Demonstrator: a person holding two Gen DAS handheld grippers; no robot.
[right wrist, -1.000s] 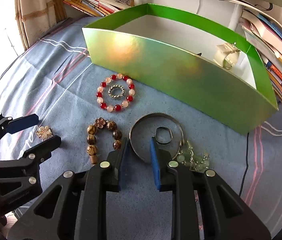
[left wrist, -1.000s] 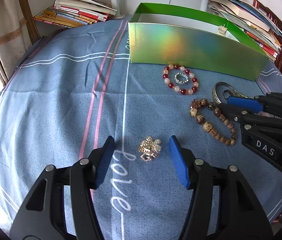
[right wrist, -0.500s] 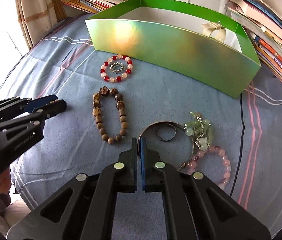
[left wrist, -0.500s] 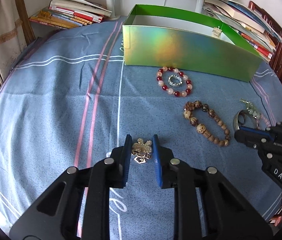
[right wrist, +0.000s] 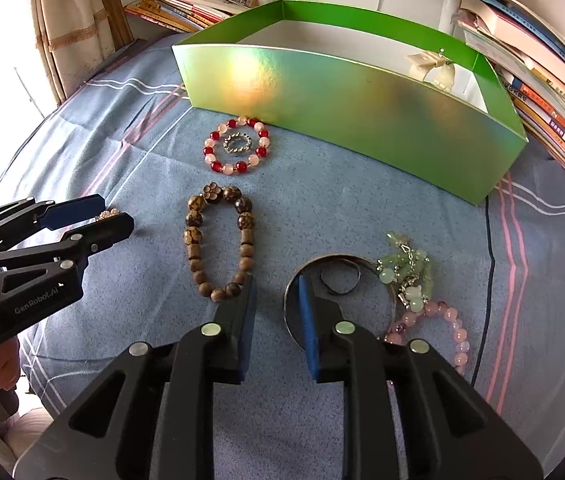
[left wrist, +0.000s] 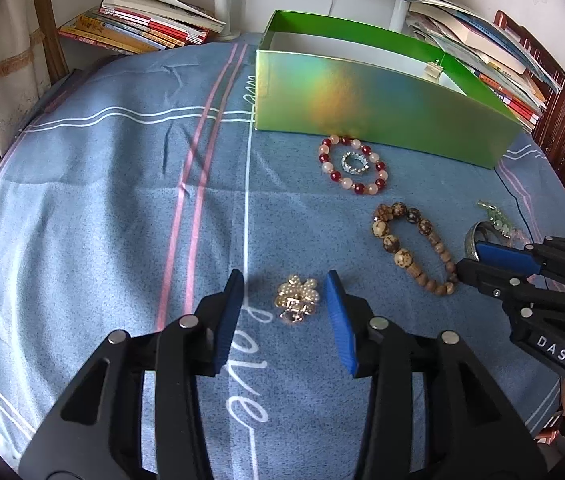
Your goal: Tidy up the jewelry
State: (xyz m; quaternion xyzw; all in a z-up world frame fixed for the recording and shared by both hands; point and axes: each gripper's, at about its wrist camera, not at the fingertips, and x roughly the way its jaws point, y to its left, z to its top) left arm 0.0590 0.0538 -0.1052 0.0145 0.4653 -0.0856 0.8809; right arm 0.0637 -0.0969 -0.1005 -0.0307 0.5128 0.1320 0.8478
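With one pale piece lying inside the green box (right wrist: 354, 108) at the far side, most jewelry is waiting outside: the left gripper (left wrist: 285, 307) is gaping around the pearl brooch (left wrist: 297, 298), the right gripper (right wrist: 275, 306) straddling the silver bangle (right wrist: 294, 280), parted.

We list a green open box (right wrist: 362, 120) at the back of the blue striped cloth (right wrist: 322, 208), a pale item (right wrist: 438, 70) inside its right end. Just before its front wall lies a red-and-pink bead bracelet (right wrist: 206, 152) encircling a small silver ring (right wrist: 237, 144). Nearer us lies a brown wooden bead bracelet (right wrist: 194, 240). Our right tool (right wrist: 276, 300) stands open, its right finger inside a silver bangle (right wrist: 336, 258), its left finger outside. A thin ring (right wrist: 356, 280) lies within the bangle; green bead jewelry (right wrist: 406, 268) and a pink bead bracelet (right wrist: 456, 332) lie beside it. The left tool (right wrist: 112, 212), open, flanks a pearl brooch (right wrist: 108, 213). Books (right wrist: 542, 80) are stacked behind.
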